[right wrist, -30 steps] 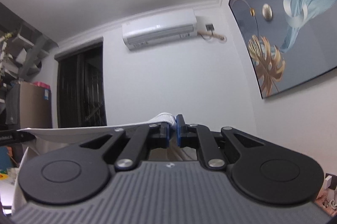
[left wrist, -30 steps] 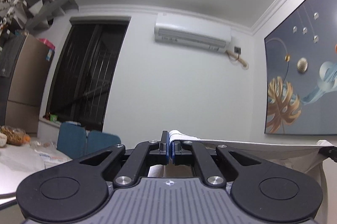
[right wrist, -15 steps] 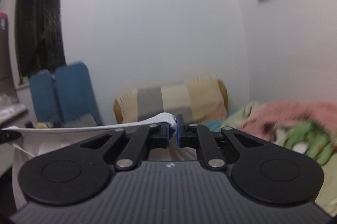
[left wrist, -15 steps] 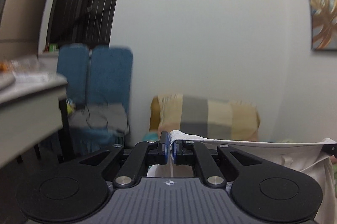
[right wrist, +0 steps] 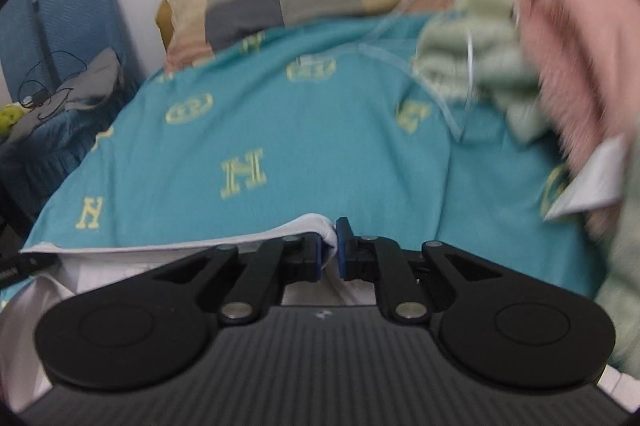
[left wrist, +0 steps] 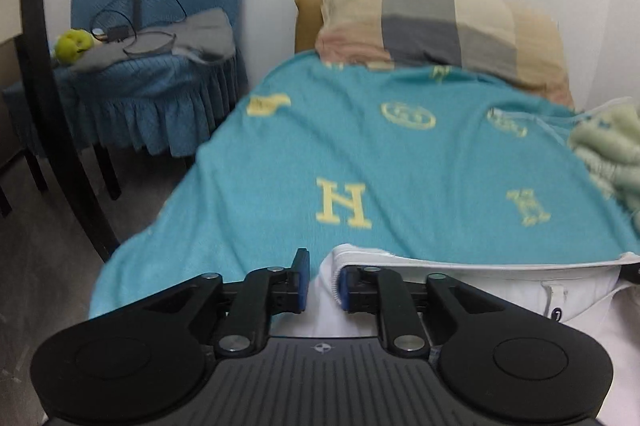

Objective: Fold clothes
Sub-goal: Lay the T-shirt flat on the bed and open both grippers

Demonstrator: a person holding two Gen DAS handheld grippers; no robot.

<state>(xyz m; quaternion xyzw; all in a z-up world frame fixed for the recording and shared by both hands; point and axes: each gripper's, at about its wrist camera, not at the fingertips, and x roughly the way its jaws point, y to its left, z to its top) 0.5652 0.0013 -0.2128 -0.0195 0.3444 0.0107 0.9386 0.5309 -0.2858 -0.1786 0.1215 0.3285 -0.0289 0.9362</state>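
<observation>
A white garment (left wrist: 500, 280) with an elastic waistband lies stretched across the near part of a bed covered by a teal blanket (left wrist: 360, 154) with yellow letters. My left gripper (left wrist: 323, 280) is open, its jaws apart, with the waistband's left end resting against the right finger. My right gripper (right wrist: 329, 248) still pinches the waistband's right end (right wrist: 316, 224) between its blue pads, jaws slightly parted. The white cloth (right wrist: 52, 278) spreads left from it over the blanket (right wrist: 280, 130).
A striped pillow (left wrist: 436, 26) lies at the bed's head against the wall. Green (right wrist: 472, 66) and pink (right wrist: 580, 46) fluffy clothes are piled at the right. A blue covered chair (left wrist: 152, 38) with cables and a grey cloth stands left of the bed, beside a dark table leg (left wrist: 52, 114).
Both grippers swung down from facing the ceiling and wall to the bed, lowering the white garment onto the teal blanket. The left gripper has opened.
</observation>
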